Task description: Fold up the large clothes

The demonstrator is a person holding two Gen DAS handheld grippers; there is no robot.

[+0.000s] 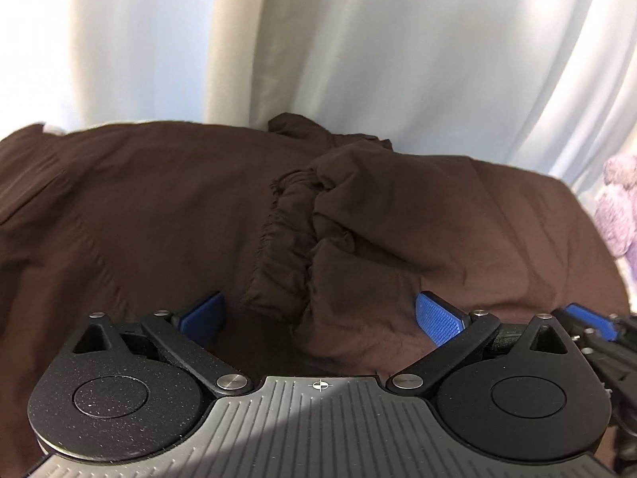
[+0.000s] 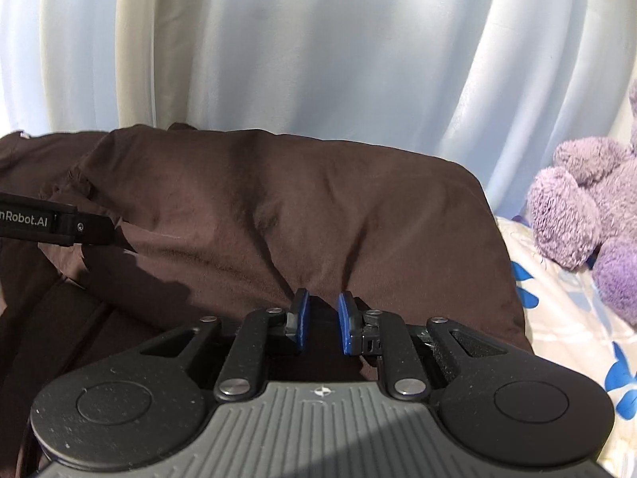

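A large dark brown garment (image 1: 139, 215) lies spread across the bed, with a gathered elastic hem or cuff (image 1: 286, 239) bunched in the middle. My left gripper (image 1: 318, 314) is open wide, its blue pads (image 1: 438, 318) on either side of that bunched fold. In the right wrist view the same brown garment (image 2: 298, 207) lies folded over in a thick layer. My right gripper (image 2: 321, 318) is nearly closed, its blue pads (image 2: 303, 318) a narrow gap apart with brown cloth between them. The left gripper's black arm (image 2: 51, 225) shows at the left edge.
White curtains (image 1: 358, 40) hang behind the bed. A purple plush toy (image 2: 589, 207) sits at the right on a cream sheet with blue flowers (image 2: 565, 318). The toy also shows in the left wrist view (image 1: 617, 207).
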